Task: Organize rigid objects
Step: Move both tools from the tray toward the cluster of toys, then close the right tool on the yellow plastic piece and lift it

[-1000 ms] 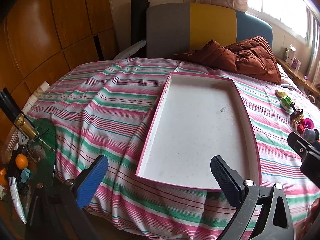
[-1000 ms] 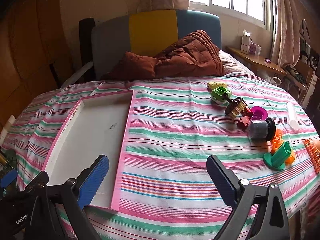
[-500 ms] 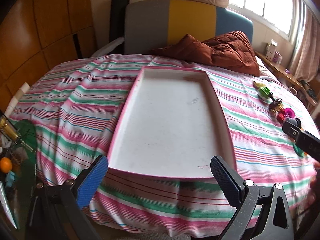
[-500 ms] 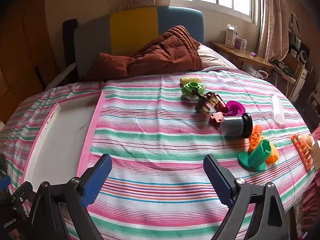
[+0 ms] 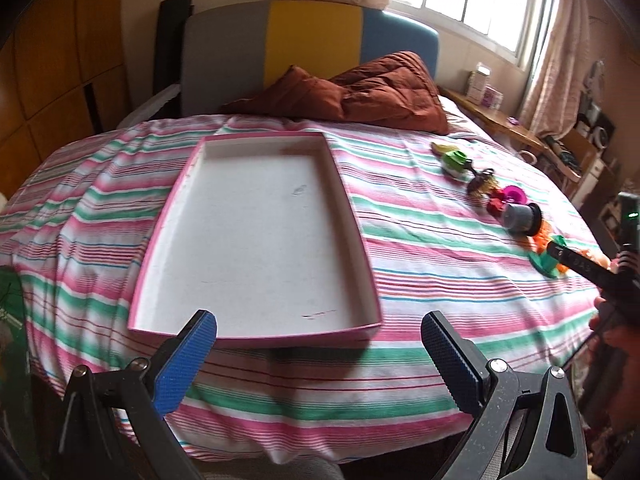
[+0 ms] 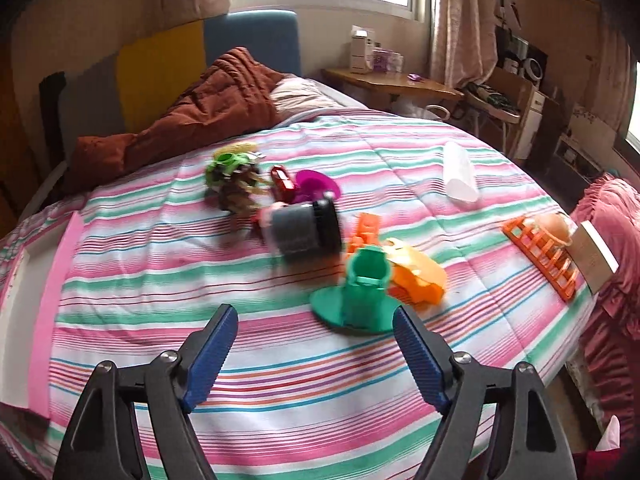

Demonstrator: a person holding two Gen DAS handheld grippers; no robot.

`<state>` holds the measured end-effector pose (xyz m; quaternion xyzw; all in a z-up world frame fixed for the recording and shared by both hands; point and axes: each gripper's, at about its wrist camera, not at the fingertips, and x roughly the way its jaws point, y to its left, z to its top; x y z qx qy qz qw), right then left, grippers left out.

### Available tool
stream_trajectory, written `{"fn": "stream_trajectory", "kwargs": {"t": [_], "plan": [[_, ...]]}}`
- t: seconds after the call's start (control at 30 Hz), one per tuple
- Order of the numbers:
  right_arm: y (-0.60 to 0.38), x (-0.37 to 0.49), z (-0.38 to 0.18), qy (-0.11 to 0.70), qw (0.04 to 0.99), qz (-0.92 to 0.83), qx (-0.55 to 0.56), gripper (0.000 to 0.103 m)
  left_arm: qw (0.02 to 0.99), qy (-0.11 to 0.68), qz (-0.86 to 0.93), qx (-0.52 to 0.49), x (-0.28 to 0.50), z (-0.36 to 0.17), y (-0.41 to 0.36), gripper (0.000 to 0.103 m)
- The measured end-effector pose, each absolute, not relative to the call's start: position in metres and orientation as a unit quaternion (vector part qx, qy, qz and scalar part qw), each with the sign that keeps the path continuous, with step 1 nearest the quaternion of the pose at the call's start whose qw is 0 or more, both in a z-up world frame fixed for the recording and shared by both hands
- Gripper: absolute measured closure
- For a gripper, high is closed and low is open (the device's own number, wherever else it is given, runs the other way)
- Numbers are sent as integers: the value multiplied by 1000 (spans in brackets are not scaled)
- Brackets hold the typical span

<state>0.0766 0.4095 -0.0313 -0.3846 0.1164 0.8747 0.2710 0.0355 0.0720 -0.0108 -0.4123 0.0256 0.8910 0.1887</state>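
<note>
A pink-rimmed white tray (image 5: 256, 320) lies on the striped bed, just beyond my left gripper (image 5: 319, 340), which is open with nothing between its fingers. Several small toys sit in a cluster to the right: a green funnel-shaped piece (image 6: 362, 296), an orange piece (image 6: 420, 276), a grey-and-black cylinder (image 6: 304, 230), a magenta dish (image 6: 314, 184) and a light green piece (image 6: 226, 162). My right gripper (image 6: 315, 346) hovers just short of the green piece, its jaws closing with nothing between them. The tray's pink edge (image 6: 52, 300) shows at the left of the right wrist view.
An orange rack (image 6: 540, 256) and a white tube (image 6: 460, 176) lie further right on the bed. A brown quilt (image 5: 360, 92) is heaped by the headboard. A wooden shelf (image 6: 392, 84) and clutter stand beyond the bed's right side.
My right gripper swung right from the tray toward the toy cluster and its jaws narrowed. My left gripper shifted so the tray sits left of centre, with the toys now in view.
</note>
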Motion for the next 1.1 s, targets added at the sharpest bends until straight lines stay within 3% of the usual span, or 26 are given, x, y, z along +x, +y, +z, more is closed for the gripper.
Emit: {"fn": "stream_trajectory", "kwargs": {"t": [0.33,0.53,0.73,0.97,1.1], "plan": [[463,77,-64,160,226,886,-373,43,230,29,882,-411,43,-8,88,0],[419,58,-62,154,137,903,-377,43,231,29,882,-409,43,-7,92,0],[364,51,-50,95,50,920,-377,43,239,21,874,-422,35,-9,103,0],[420,82,-18,79,164,931,-317,43,269,24,874,-404,37,-8,117,0],[479,84,-29,98,224,904,-350,43,293,34,870,-395,43,-5,129,0]]}}
